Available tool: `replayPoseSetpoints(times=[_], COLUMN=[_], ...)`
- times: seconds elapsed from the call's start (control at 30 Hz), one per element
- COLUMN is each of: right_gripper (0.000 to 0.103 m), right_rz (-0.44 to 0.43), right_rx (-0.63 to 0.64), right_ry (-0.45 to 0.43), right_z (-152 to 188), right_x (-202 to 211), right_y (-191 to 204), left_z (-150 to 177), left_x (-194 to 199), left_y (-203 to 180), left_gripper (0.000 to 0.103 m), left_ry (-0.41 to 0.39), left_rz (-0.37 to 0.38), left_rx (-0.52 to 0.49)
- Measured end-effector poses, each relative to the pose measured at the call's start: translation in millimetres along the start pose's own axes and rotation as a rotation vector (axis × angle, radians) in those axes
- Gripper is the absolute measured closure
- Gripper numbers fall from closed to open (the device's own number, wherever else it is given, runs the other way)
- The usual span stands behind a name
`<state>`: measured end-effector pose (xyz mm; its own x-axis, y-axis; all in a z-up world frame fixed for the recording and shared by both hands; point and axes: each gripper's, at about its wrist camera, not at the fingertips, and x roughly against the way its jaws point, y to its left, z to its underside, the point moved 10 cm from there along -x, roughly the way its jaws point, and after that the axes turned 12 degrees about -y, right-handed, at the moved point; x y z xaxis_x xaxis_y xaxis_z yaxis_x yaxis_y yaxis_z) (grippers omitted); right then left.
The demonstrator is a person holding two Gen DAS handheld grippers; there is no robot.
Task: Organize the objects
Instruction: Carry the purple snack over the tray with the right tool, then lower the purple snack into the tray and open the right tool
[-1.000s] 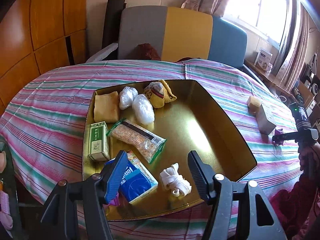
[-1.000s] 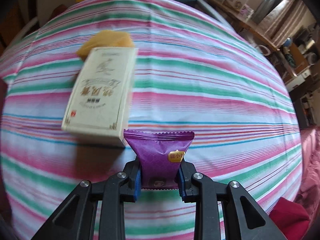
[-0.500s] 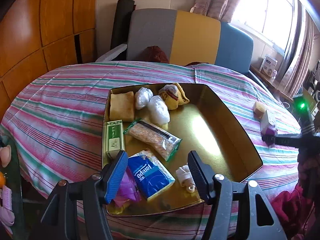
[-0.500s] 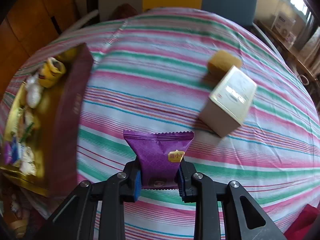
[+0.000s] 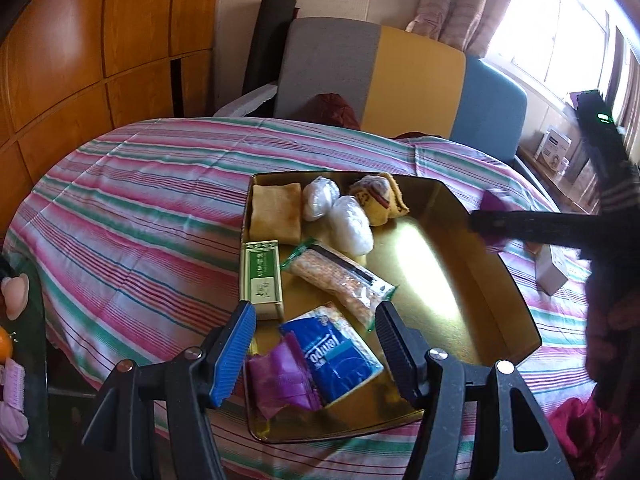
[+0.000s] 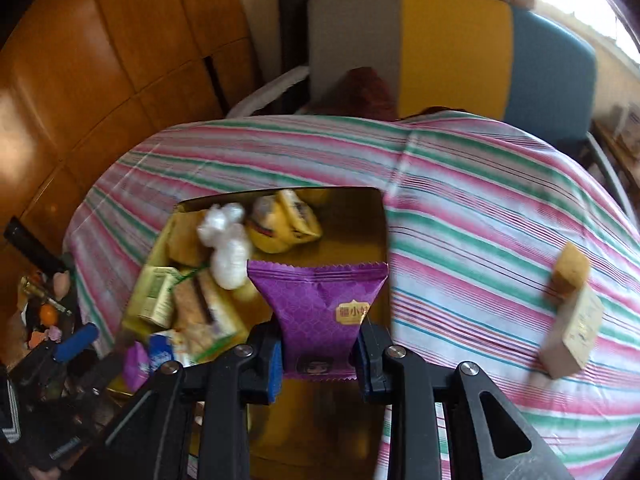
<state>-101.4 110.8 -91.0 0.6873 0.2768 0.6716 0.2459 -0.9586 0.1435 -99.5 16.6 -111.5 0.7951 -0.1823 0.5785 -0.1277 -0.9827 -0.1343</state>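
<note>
Pouch – purple, clamped upright between the right gripper fingers – hangs over the gold tray; lower it onto the bare patch ahead before letting go. Left gripper gapes, holding nothing, near the tissue pack

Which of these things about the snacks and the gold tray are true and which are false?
1. The right gripper is shut on a purple packet. True.
2. The left gripper holds the blue tissue pack. False: its jaws are open and hold nothing.
3. The gold tray is empty. False: it holds several items.
4. A cream box lies on the striped cloth, outside the tray. True.
</note>
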Motion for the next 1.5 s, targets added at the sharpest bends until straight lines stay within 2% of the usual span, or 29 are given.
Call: replayPoseSetpoints(times=[0.27,0.37,0.6,0.63,0.67,0.7,0.87,1.1,1.3,1.5], right_gripper=[0.071,0.069,0.065,0.064,0.057,0.049,0.041,0.038,0.036,0.035], right_rz=[-0.011,-0.022,-0.028,-0.03,-0.031,-0.031,-0.047,-0.019,0.053,0.154], right_rx=[0.002,0.014,0.023,0.021,0.014,0.002,-0.053,-0.084,-0.121,-0.172], right_ry=[0.153,0.196,0.187,0.189,0.193,0.191,0.146,0.06,-0.015,-0.069], right_z=[25,39,45,46,46,45,39,30,24,22], right_x=[-87,-101,-102,-101,-101,-99,-80,-40,2,38], right_y=[39,47,49,49,49,48,43,18,-32,-99], left_z=[5,7,8,7,7,7,5,1,-2,-4], left_x=[-7,-10,-9,-9,-8,-8,-4,2,4,8], left_y=[7,9,9,9,9,8,5,-3,-12,-22], left_gripper=[0.04,0.04,0.04,0.04,0.04,0.04,0.04,0.04,0.04,0.04], left_ry=[0.022,0.03,0.027,0.025,0.023,0.023,0.013,-0.003,-0.01,-0.012], left_rz=[-0.01,-0.016,-0.024,-0.025,-0.027,-0.026,-0.023,-0.013,-0.003,-0.015], left_rx=[0.015,0.021,0.017,0.015,0.014,0.013,0.009,-0.005,-0.023,-0.049])
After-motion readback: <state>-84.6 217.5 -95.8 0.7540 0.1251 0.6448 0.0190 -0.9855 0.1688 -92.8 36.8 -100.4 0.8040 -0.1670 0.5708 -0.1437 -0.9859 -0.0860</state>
